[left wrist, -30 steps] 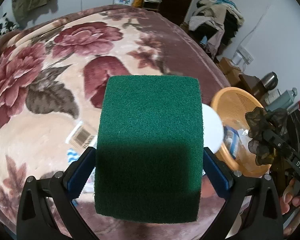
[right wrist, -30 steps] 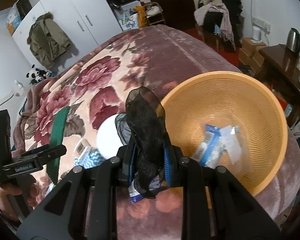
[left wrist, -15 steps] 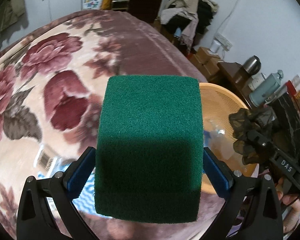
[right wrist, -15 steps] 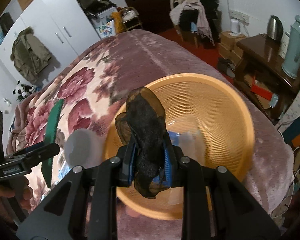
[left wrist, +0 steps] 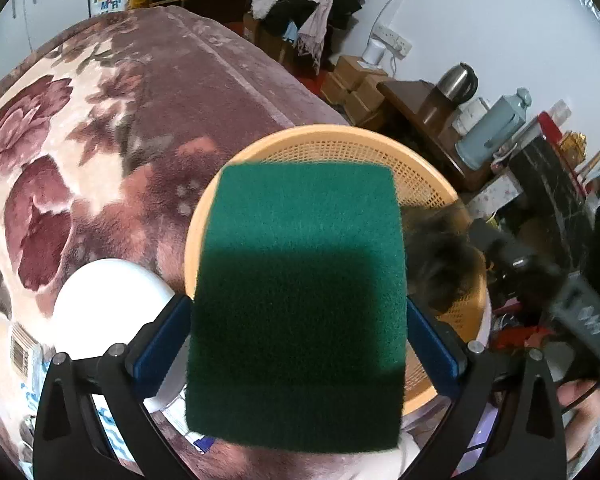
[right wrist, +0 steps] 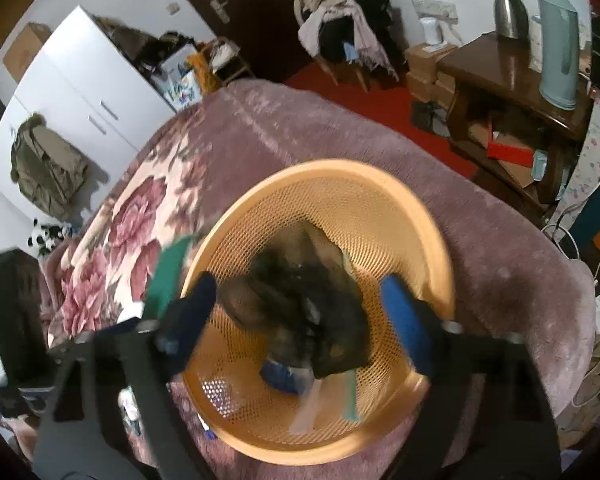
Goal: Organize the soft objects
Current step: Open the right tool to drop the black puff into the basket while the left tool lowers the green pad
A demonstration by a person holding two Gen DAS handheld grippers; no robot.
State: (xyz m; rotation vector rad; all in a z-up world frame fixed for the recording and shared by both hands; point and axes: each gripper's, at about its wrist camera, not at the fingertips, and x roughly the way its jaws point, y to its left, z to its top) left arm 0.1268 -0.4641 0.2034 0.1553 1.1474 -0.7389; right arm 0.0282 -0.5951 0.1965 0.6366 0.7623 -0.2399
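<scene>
On your left, the left gripper is clamped on the green pad, its blue fingers pressing the pad's two side edges near its lower half. The pad stands up flat in front of the camera, above the near rim of the basket. It looks light, springy and rough, so it should not slip, but it will bow if you squeeze harder. Hold it low on the edges as you do now, and it should drop cleanly when you let go. Just left of the basket a white disc lies on the floral blanket; some printed packets lie near it, too hidden to name.

In the middle sits the basket, already holding a few small packets at the bottom.

On your right, the right gripper has its jaws spread wide and grips nothing. The dark mesh cloth is between the fingers, over the inside of the basket; the blur leaves it unclear whether it is falling or lying there. It is thin, limp and very light, likely to snag on a finger. If it catches, pinch it at a bunched fold, not a loose edge.
</scene>
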